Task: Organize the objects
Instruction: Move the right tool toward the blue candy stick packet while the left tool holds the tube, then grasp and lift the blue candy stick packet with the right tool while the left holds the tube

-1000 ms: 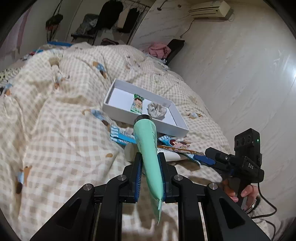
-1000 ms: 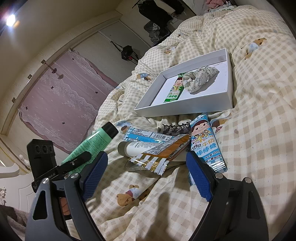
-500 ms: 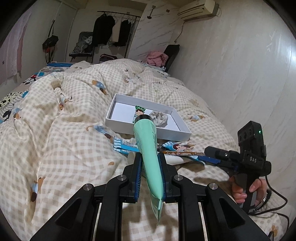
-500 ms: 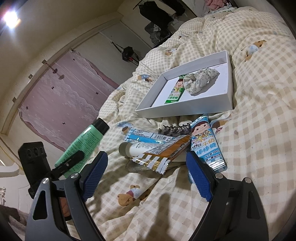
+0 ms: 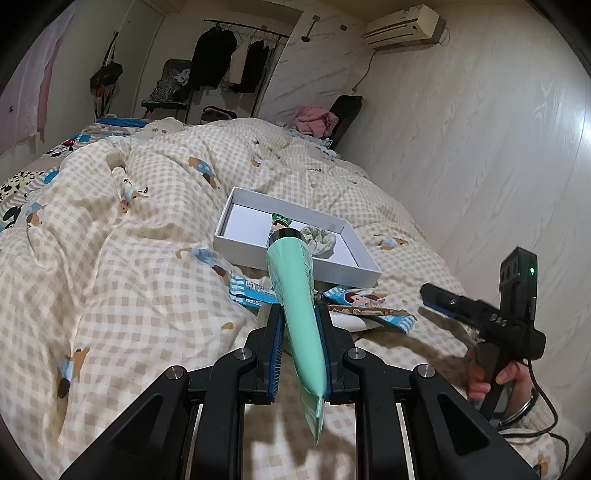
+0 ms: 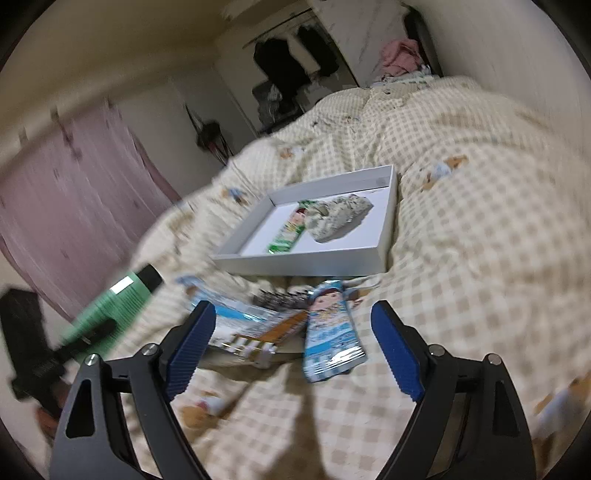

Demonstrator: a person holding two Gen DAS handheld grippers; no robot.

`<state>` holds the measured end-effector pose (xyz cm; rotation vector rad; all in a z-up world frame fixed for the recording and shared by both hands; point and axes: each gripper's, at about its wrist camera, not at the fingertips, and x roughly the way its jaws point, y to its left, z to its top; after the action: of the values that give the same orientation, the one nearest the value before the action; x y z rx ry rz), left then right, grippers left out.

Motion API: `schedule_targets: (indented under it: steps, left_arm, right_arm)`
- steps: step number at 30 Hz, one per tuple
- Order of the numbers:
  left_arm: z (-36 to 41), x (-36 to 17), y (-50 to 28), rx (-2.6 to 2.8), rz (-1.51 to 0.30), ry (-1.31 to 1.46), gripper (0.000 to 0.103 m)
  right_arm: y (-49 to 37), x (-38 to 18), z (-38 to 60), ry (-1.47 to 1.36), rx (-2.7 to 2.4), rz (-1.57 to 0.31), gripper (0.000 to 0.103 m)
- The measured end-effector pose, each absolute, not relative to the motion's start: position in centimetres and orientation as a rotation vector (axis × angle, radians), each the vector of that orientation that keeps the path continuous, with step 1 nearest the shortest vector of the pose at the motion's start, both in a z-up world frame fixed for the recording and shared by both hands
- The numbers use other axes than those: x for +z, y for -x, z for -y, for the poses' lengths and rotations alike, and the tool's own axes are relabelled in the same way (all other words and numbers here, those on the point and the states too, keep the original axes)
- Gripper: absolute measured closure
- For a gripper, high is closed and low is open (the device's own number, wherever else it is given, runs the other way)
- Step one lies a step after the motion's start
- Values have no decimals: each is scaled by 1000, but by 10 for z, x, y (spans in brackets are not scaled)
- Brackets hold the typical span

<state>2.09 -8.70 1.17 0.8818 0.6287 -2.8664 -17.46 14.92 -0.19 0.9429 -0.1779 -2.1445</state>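
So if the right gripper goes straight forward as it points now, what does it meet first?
Probably the blue candy packet lying between the closing, empty jaws of the right gripper, on the pile before the white box; blur makes depth uncertain.

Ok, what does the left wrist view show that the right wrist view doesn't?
Only the left wrist view shows the left tool head-on, shut on the green tube, plus the hand carrying the right tool and the air conditioner.

Only the right wrist view shows the right tool with its jaws wide but closing on nothing, the blue snack packet in full and the pink curtain.

Both show the white box holding a green packet and a scrunchie.
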Motion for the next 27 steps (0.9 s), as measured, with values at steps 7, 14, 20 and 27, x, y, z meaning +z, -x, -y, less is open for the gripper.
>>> schedule_targets:
  steps: [7,14,20,27]
  left_arm:
    - [90,8,-17,-2859,-652,-901,88]
    - [86,7,-12,-2858,-634,-925,88]
    - [84,4,-8,-2844,-619,-961,88]
    - [83,4,-7,-2835,-614,-972,88]
  right_arm:
    - [161,-2,-141,-983,-2208,-174,45]
    - [181,-21,-127,-1111,-2143,-255,45]
    - [218,-21,-96,-1187,-2042,-321,45]
    - [252,-46,-56,-1346,-1918,-408,51]
